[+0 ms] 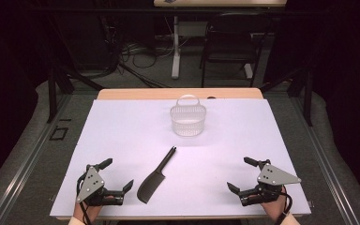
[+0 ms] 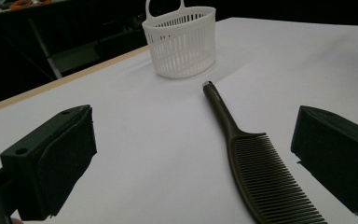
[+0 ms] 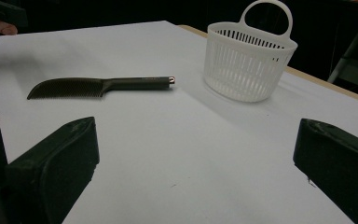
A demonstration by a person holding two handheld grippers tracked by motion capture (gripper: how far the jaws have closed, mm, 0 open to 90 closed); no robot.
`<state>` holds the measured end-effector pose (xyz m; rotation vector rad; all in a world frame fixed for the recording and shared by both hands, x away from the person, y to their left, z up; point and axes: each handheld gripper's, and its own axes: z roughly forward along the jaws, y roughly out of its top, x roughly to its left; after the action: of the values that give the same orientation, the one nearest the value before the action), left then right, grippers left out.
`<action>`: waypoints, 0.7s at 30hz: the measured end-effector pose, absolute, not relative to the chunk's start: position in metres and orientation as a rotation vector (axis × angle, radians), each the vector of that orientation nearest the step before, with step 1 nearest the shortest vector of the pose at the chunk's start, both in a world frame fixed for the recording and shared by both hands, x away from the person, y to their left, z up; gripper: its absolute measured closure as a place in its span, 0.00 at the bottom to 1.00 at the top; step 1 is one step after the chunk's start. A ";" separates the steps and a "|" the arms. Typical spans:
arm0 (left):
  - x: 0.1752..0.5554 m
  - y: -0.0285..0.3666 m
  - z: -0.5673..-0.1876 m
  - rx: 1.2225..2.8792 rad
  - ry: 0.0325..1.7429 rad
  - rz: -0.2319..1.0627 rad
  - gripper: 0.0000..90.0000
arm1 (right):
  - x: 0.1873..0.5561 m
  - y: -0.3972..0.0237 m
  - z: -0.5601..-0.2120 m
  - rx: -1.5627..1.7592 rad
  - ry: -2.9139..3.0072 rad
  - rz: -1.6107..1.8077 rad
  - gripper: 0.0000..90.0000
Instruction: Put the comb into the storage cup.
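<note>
A dark comb [image 1: 155, 177] lies flat on the white table sheet [image 1: 122, 136], handle pointing toward the far side. Beyond it stands a white slotted basket [image 1: 188, 119] with a loop handle, upright and empty as far as I can see. My left gripper [image 1: 118, 174] rests near the front left edge, open, with the comb just to its right. In the left gripper view the comb [image 2: 256, 163] lies between the wide-apart jaws, untouched, with the basket [image 2: 181, 42] behind it. My right gripper [image 1: 243, 174] sits open at the front right. The right gripper view shows the comb [image 3: 98, 86] and the basket [image 3: 247, 58].
The sheet covers a wooden table whose far edge [image 1: 178, 93] shows behind the basket. A black chair [image 1: 229, 42] and a white desk leg [image 1: 175, 47] stand on the floor beyond, with cables around them. Metal rails run along both sides of the table.
</note>
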<state>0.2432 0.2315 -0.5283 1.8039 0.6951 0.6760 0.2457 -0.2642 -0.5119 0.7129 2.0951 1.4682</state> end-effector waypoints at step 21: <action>0.256 0.216 -0.524 1.889 0.713 0.632 0.00 | 0.249 -0.261 -0.515 0.710 2.124 1.465 0.00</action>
<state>0.2565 0.2157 -0.5239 1.8893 0.7131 0.6317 0.2490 -0.2614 -0.5145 0.7098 2.1242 1.4652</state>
